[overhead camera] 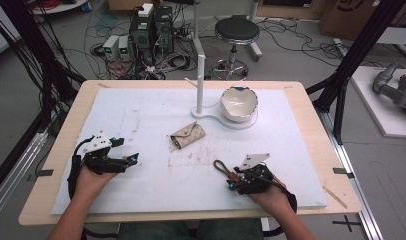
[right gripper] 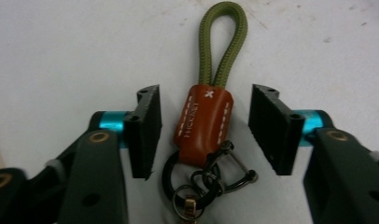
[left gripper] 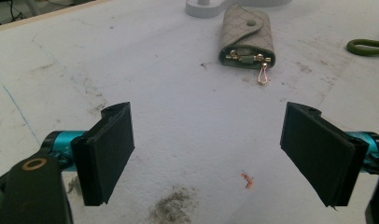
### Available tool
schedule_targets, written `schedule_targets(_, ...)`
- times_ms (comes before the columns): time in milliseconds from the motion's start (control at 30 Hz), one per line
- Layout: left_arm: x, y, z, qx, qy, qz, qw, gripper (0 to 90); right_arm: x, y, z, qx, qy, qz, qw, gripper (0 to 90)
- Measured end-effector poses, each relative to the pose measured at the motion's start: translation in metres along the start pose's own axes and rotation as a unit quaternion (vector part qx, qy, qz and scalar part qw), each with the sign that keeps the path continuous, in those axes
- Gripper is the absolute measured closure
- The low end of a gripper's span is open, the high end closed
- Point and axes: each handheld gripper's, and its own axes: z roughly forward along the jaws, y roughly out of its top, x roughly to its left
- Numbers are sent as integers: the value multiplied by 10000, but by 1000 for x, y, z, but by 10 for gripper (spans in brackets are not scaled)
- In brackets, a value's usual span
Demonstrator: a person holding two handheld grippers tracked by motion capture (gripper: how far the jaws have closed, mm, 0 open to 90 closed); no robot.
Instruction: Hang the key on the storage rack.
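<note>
Two grippers open over the white mat

Both sets of jaws stand apart; the right gripper (right gripper: 204, 135) straddles a keychain (right gripper: 204, 123) (olive loop, brown leather tab) without touching it; the left gripper (left gripper: 208, 154) holds nothing, with a beige key pouch (left gripper: 246, 37) lying farther ahead.

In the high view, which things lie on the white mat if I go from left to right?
Left gripper → beige quilted key pouch → olive cord keychain with brown leather tab, between the right gripper's jaws.
</note>
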Motion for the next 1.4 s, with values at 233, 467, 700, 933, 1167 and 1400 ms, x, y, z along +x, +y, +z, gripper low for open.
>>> schedule_targets(233,-1,0,-1,3,35,18,10000,174,-2,-1,-2,-10,45,91,9999,658)
schedule_targets(467,-1,1,-1,-11,50,64,10000,175,-4,1,-3,-36,0,175,9998,714)
schedule_targets(700,-1,2,-2,-60,67,87,9999,175,-11,8,-20,-775,-76,497,9957,718)
schedule_targets(933,1,1,-5,-99,123,31,9999,175,-21,21,-35,-1292,-223,724,9887,718)
schedule_targets(1167,2,2,-7,-197,97,-82,9997,175,-29,47,-46,-1721,-523,602,9819,719)
schedule_targets(1400,1,2,-6,-165,100,-49,9998,175,-41,67,-46,-1885,-653,697,9774,718)
